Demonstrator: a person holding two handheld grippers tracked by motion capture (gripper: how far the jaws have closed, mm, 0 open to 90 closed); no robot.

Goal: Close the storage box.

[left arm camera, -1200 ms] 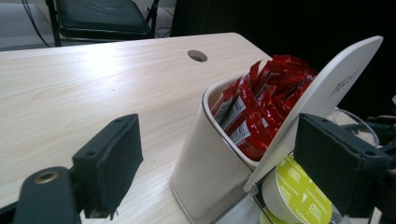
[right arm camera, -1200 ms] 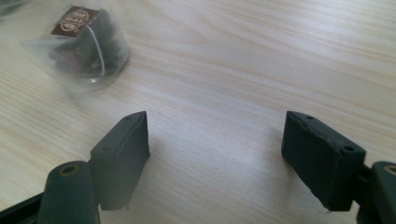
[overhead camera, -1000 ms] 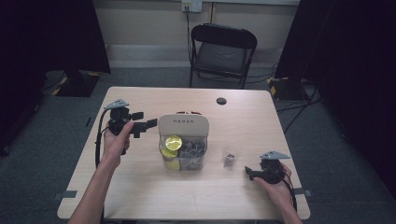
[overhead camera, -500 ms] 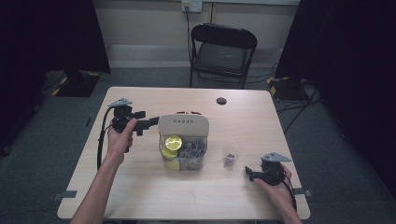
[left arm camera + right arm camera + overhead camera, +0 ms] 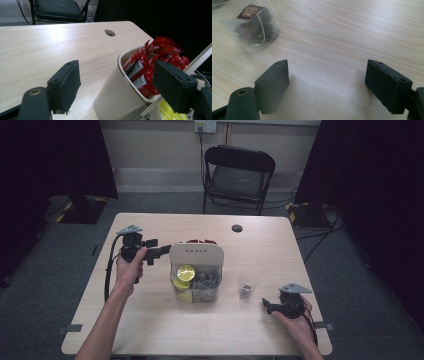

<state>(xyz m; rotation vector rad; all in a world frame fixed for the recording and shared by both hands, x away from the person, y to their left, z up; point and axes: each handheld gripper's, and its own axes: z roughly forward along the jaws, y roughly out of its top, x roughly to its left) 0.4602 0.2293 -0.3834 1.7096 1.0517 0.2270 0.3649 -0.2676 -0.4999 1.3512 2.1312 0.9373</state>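
Left gripper (image 5: 116, 86): jaws spread, white cup (image 5: 117, 96) of red sachets (image 5: 152, 63) framed between, untouched. Right gripper (image 5: 327, 86): jaws spread, held low over table (image 5: 352, 32); clear teabag packet (image 5: 253, 25) lying ahead, apart.

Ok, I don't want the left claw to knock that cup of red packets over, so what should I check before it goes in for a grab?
1. Left claw open wide enough: ok, jaws stand well apart.
2. Cup between the jaws: not ok, its rim sits toward the right jaw, not centred.
3. Red packets within reach: ok, they stick up above the rim.
4. Cup upright: cannot tell, since the camera turns with the hand.
5. Right claw out of the way: ok, open and empty over bare table, near the tea bag.
6. Clear box beside the cup: not ok, it crowds the approach.
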